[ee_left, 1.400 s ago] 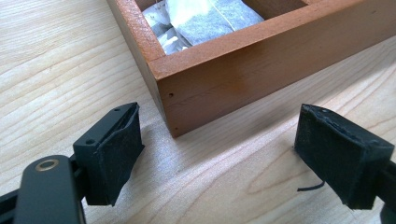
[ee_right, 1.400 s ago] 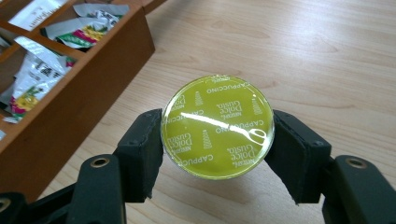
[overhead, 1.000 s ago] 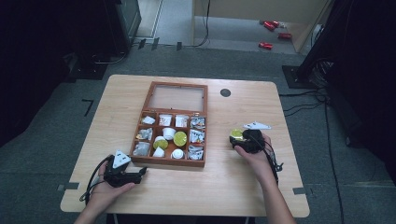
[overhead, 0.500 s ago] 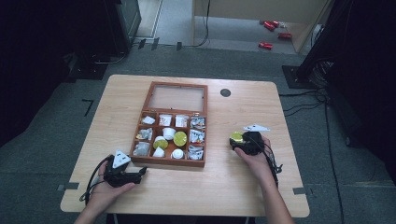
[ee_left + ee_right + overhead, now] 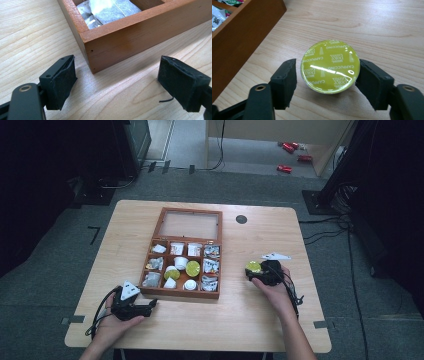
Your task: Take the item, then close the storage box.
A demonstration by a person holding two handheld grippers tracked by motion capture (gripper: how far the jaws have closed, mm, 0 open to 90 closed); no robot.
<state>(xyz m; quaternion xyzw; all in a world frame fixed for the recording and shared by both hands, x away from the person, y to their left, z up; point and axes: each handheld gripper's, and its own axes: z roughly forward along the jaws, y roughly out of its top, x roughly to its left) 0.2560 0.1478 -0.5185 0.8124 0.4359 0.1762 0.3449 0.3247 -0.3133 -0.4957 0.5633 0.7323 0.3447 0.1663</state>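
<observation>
Table [image 5: 220, 320], light wood, with a wooden box [image 5: 183, 292] near its middle, lid open and lying flat toward the far edge. The box is divided into compartments holding sachets, white pods and yellow-green capsules.

Left hand [image 5: 107, 330] comes in from the near edge at the near-left corner, forearm angled toward the box. It holds the left gripper [image 5: 150, 306] low over the table, pointing rightward at the box's near-left corner. In the left gripper view the jaws stand wide apart with nothing between the pads [image 5: 63, 82]; the box corner [image 5: 91, 40] sits just beyond them, roughly centred in the gap, not touching. Tea bags [image 5: 112, 10] lie in the corner compartment.

Right hand [image 5: 275, 290] reaches in from the near edge on the right side, forearm running diagonally up and leftward, wrist near the table. The right gripper [image 5: 250, 272] points leftward toward the box's right wall.

A yellow-green capsule [image 5: 329, 66], foil lid up and printed "Dolce Gusto Cappuccino", sits between the right gripper's jaws, right of the box and well apart from it. Its rim meets the right pad [image 5: 372, 83]; a thin sliver of gap shows at the left pad. Whether the capsule rests on the table or is lifted, I cannot tell. The box's side wall [image 5: 239, 42] shows at left.
</observation>
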